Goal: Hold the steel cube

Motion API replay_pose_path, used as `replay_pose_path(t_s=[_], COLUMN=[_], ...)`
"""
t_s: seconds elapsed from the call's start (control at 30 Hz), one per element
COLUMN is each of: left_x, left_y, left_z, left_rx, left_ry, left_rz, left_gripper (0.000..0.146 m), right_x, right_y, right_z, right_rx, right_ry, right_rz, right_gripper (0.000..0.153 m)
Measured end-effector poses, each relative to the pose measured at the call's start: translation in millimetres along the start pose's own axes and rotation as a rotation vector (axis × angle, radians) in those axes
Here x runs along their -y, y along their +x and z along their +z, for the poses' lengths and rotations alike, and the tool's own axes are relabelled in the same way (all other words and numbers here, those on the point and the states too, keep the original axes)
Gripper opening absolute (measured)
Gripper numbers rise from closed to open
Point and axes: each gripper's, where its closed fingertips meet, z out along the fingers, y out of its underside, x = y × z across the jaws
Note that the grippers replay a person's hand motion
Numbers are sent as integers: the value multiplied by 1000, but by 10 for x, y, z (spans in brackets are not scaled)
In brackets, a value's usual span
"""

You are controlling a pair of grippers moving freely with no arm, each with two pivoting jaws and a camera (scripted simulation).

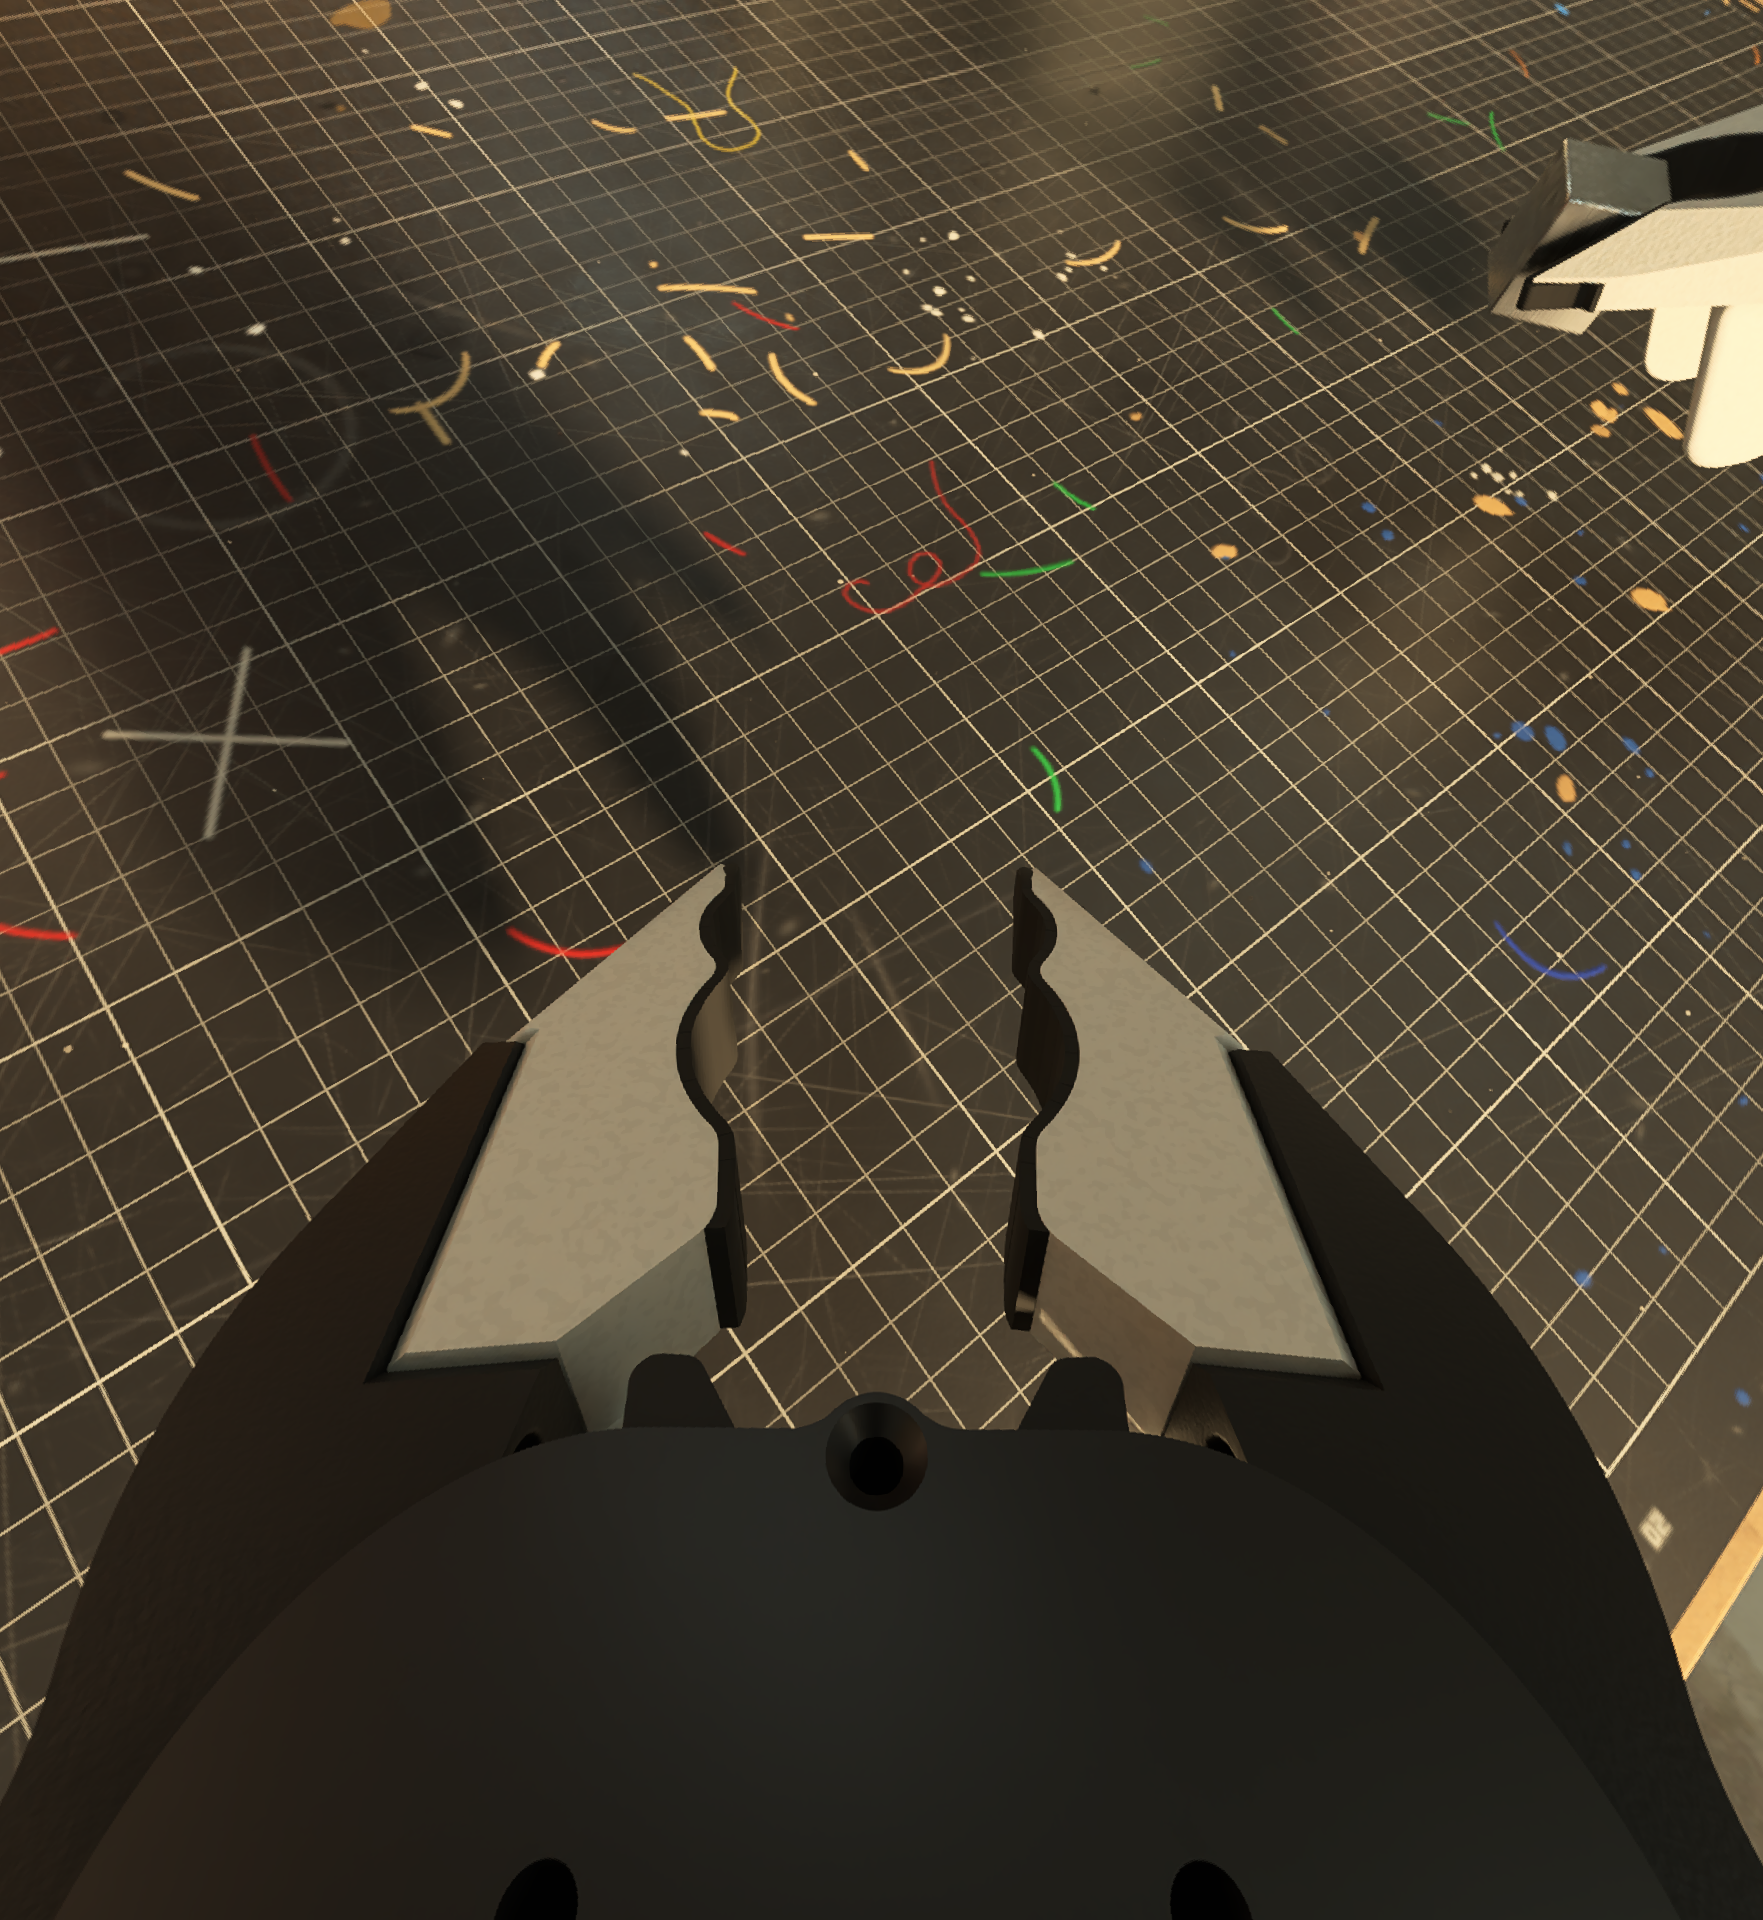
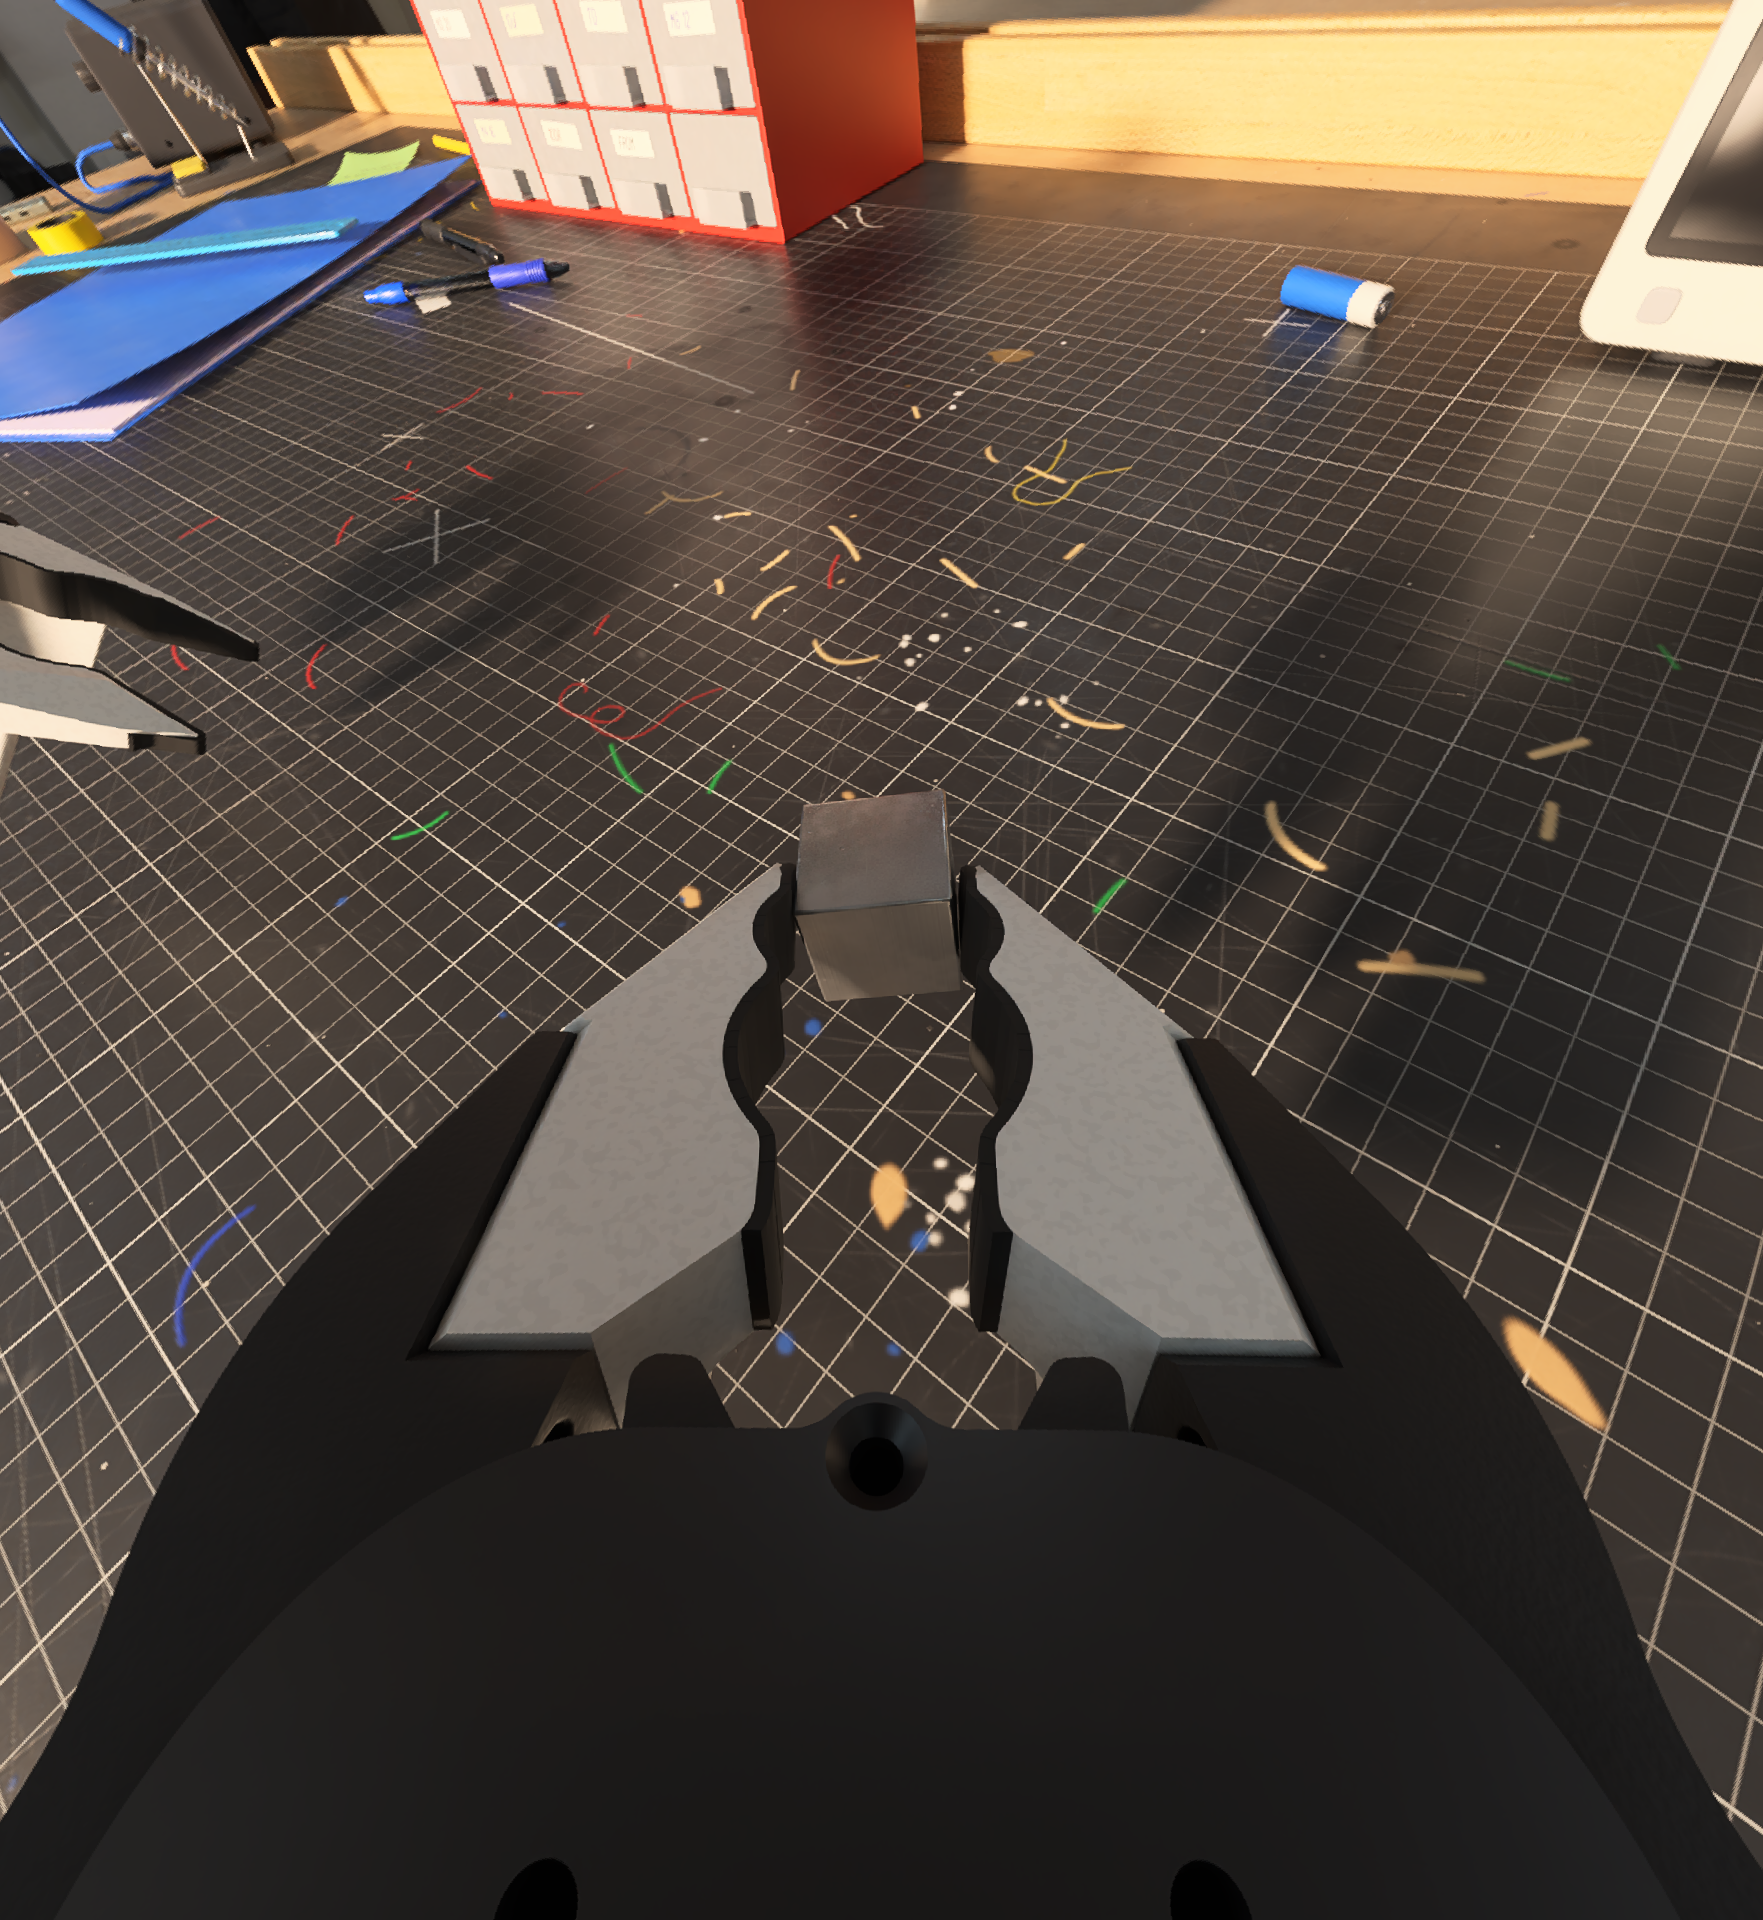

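While left gripper (image 1: 875, 894) gapes, right gripper (image 2: 875, 883) pinches steel cube (image 2: 875, 894).

Cube (image 2: 875, 896) between right gripper (image 2: 875, 883) fingers (image 2: 972, 914)

A dark gridded cutting mat (image 2: 1272, 644) covers the table, scarred with scratches and flecks of red, green, blue and tan paint. Warm low light rakes across it, throwing long soft shadows. Along the top of the right wrist frame runs a pale wooden ledge (image 2: 1272, 94) (sunlit, almost golden), with a red drawer cabinet (image 2: 752, 114) before it and a blue folder (image 2: 160, 312) at upper left.
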Motion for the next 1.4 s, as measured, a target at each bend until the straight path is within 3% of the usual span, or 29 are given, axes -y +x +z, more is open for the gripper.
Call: replay_pose_path(t_s=[1.1,1.4], left_x=[5,-10], left_y=[30,63], left_z=[3,18], left_rx=[-11,-22], left_ry=[0,-9], left_rz=[2,14], left_gripper=[52,52], right_x=[-22,-79], right_y=[-38,-260], right_z=[1,35], right_rx=[10,41], right_ry=[-10,-49], right_rz=[0,-92], right_gripper=[31,31])
